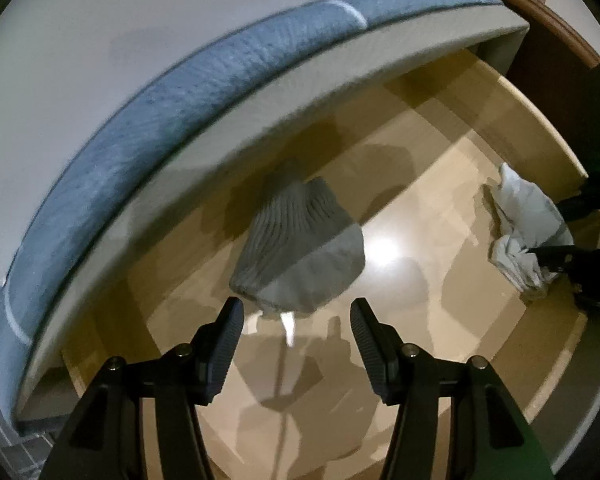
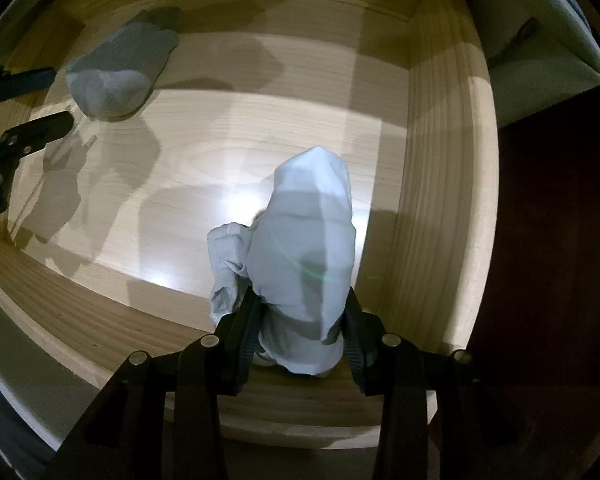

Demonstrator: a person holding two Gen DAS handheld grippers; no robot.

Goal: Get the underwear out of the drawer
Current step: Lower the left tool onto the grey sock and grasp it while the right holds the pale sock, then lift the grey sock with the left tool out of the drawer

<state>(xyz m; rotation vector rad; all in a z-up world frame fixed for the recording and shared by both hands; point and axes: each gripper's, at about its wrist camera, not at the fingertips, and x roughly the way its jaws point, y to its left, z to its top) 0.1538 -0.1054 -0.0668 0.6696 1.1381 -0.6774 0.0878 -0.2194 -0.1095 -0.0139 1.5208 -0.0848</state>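
Pale wooden drawer [image 2: 440,168] lies open under me, its glossy floor catching a bright glare. Nearest, my right gripper [image 2: 300,312] points straight down and pinches a crumpled white piece of underwear [image 2: 308,240] between its pads, close to the drawer's right wall. My left gripper [image 1: 296,312] hangs with its jaws spread wide and nothing between them, just short of a folded grey ribbed piece [image 1: 300,240] lying further back on the drawer floor. Beyond that, a blue-edged mattress [image 1: 180,92] overhangs the drawer's back
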